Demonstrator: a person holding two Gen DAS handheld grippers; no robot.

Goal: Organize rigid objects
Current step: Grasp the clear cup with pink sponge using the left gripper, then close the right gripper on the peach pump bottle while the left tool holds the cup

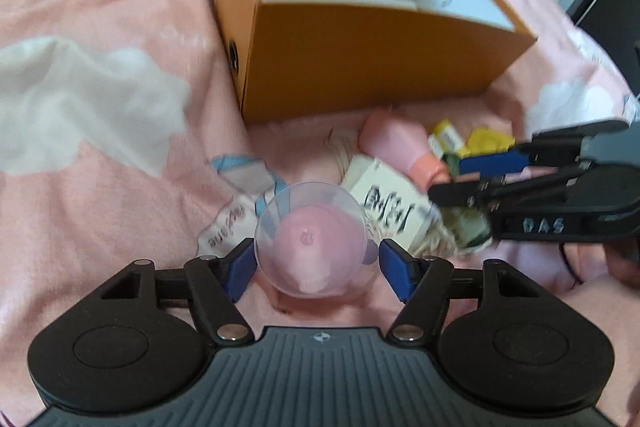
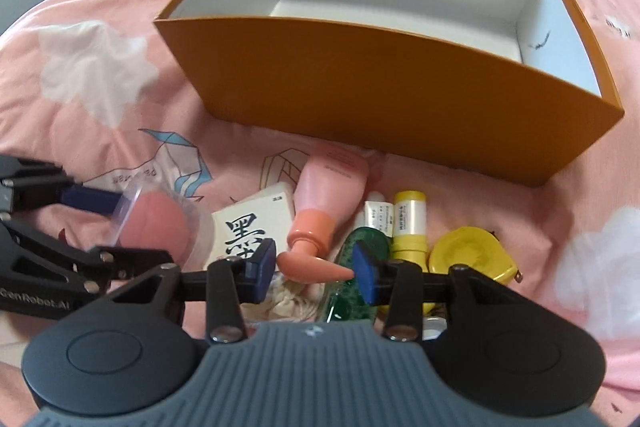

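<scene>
A: While the orange box (image 2: 392, 99) is taken as the landmark, how is the left gripper (image 1: 316, 263) shown?

B: Its jaws are spread, in front of the box; a clear cup holding a pink sponge (image 1: 310, 239) is seen between the blue pads (image 1: 240, 269), and contact cannot be told.

A: And the right gripper (image 2: 316, 263)?

B: Its jaws are held partly apart, nearer than the box's front wall, over a pile on the pink bedcover (image 2: 120, 147). A pink bottle (image 2: 328, 195) is seen with its cap end lying between the pads, not visibly pinched. A white card box (image 2: 256, 223), a green case (image 2: 360, 267), a yellow tube (image 2: 408, 227) and a yellow round tape (image 2: 472, 259) are grouped just before the box.
</scene>
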